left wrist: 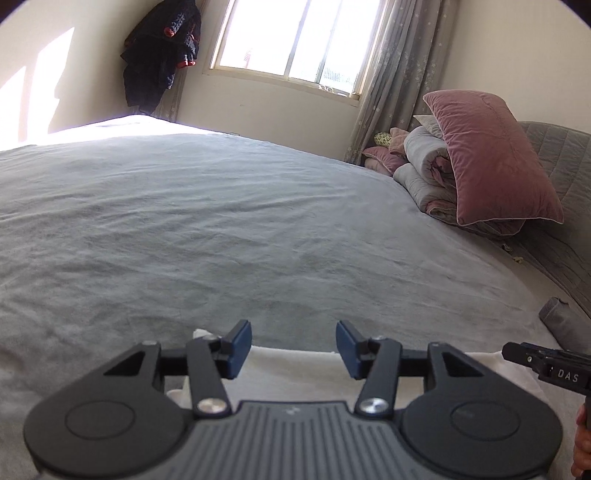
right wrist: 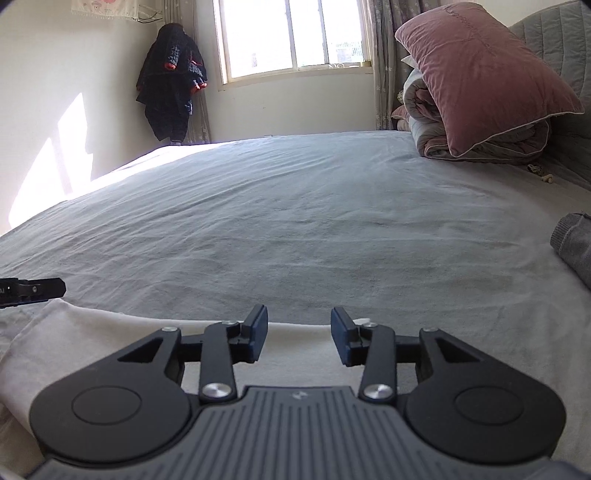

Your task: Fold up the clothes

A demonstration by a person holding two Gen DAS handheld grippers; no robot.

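While both grippers hover low over the bed, a white cloth (right wrist: 299, 354) lies flat right under them, at the near edge of the grey sheet (right wrist: 295, 221). The left gripper (left wrist: 293, 349) has its blue pads spread wide apart and holds nothing. The right gripper (right wrist: 299, 339) is spread wide too, with nothing between its pads. The white cloth reaches just past the tips of both.

Far ahead and to the left of the grippers, dark clothes (right wrist: 171, 79) hang in the corner of the room. Straight ahead is a bright window (right wrist: 291, 37). Ahead and to the right, a pink pillow (right wrist: 480, 74) leans on a rolled blanket (right wrist: 424, 110) by the grey headboard (left wrist: 561, 158). Close on the right lies a small folded grey cloth (right wrist: 572, 247). Nothing sits on the sheet between the grippers and the pillow.

Only the left view shows the side of the right gripper and a bit of a hand (left wrist: 581, 443) at the right edge. Only the right view shows the tip of the left gripper at its left edge, and a white hanging (right wrist: 107, 9) high on the wall.
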